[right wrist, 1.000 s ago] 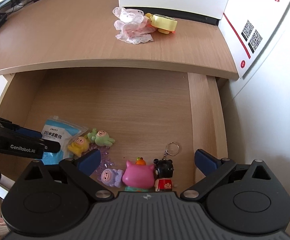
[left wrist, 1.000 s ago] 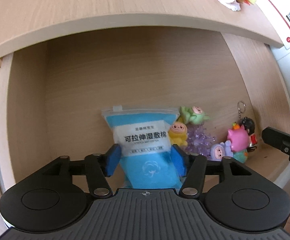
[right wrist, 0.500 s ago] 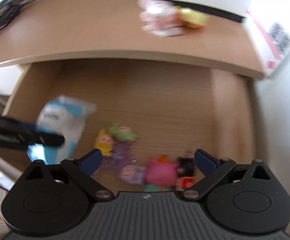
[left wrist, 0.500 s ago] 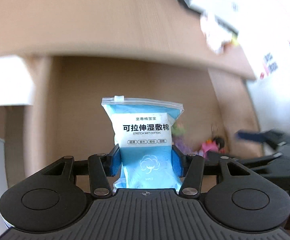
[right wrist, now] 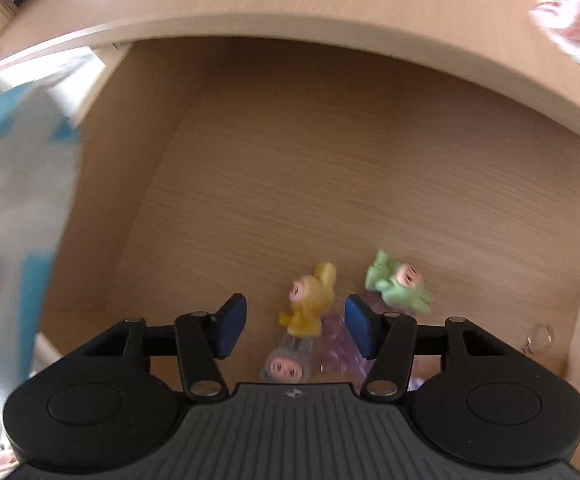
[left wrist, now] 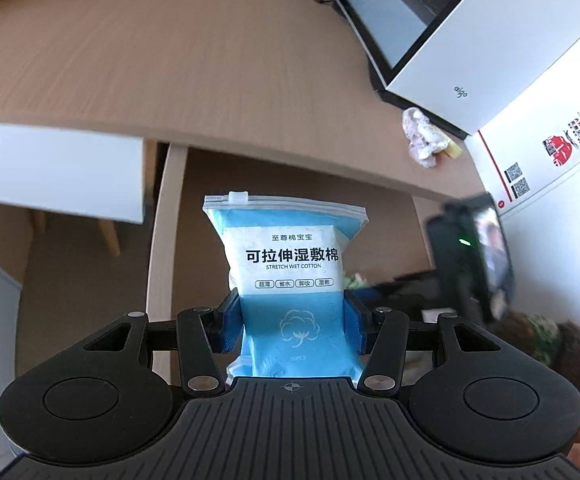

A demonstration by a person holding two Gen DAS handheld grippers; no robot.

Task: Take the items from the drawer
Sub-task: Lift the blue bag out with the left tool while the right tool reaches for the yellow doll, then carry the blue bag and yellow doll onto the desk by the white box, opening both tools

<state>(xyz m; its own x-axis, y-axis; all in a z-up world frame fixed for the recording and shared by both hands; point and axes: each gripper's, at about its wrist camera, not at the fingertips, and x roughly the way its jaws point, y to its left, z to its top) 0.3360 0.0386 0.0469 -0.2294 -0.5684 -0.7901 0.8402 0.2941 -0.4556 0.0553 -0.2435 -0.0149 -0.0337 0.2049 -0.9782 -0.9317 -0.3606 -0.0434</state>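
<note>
My left gripper (left wrist: 292,328) is shut on a blue and white wet cotton bag (left wrist: 290,256) and holds it upright above the open wooden drawer (right wrist: 330,160). The bag shows as a blur at the left of the right wrist view (right wrist: 14,184). My right gripper (right wrist: 295,326) points down into the drawer with its jaws closing. A yellow toy figure (right wrist: 310,296) lies between its blue pads, with a gap still showing on the left side. A green figure (right wrist: 398,284), a grey-lilac figure (right wrist: 286,364) and a purple crystal piece (right wrist: 340,344) lie close by.
A key ring (right wrist: 540,338) lies at the drawer's right. The desk top (left wrist: 130,60) above carries a white box (left wrist: 470,60) and a pink-white cloth (left wrist: 422,136). A person's head (left wrist: 550,344) shows low on the right.
The left gripper has lifted the bag up out of the drawer. The right gripper has dropped into the drawer over the figures, and its jaws have narrowed around the yellow one.
</note>
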